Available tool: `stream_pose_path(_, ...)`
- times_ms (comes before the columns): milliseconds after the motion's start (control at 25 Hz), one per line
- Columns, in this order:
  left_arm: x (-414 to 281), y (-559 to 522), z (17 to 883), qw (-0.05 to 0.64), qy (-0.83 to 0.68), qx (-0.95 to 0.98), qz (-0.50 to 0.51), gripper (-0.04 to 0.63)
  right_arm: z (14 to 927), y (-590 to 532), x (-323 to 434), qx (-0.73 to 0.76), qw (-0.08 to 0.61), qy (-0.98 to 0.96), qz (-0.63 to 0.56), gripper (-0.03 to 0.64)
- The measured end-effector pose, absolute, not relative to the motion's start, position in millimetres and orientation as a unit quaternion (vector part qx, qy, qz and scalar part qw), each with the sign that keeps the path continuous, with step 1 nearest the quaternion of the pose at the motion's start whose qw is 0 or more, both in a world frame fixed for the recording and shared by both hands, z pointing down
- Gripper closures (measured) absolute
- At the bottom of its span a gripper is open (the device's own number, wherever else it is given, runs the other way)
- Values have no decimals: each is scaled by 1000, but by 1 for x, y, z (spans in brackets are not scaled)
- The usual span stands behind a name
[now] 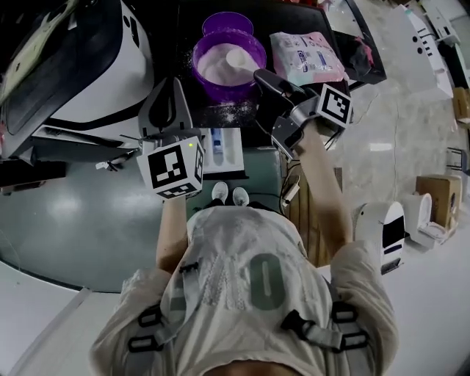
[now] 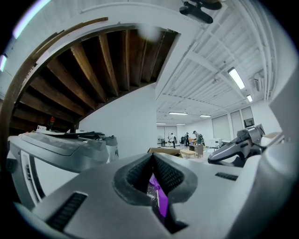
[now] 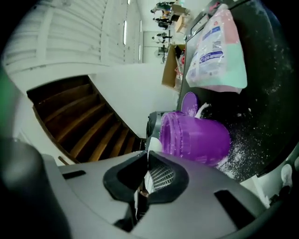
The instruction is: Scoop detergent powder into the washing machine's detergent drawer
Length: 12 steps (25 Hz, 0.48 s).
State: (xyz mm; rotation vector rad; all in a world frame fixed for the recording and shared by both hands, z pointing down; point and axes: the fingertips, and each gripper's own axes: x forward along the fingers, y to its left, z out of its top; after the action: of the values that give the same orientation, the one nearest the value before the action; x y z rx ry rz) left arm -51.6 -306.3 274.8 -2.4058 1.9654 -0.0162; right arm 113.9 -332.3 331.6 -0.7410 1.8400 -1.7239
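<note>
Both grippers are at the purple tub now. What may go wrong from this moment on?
1. The left gripper pinches only the rim of the purple tub. A pull might tip it and spill powder.
2. The right gripper holds the white scoop by its thin handle. A loaded scoop may twist and shed powder on the way to the drawer. Scattered powder already lies on the dark top.

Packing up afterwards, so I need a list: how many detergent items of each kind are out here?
Purple tub: 1
Purple lid: 1
Detergent bag: 1
White scoop: 1
Purple piece in left tool: 1
Total: 5
</note>
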Motion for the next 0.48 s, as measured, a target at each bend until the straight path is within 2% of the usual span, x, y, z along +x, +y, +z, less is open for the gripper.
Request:
stream_pose_path(200, -44, -299, 295, 14, 628, -778, -20, 575, 342, -309, 129, -281, 341, 650, -619, 607)
stream_pose_path(480, -28, -279, 300, 30, 609, -792, -29, 575, 344, -261, 138, -292, 390, 643, -591, 607)
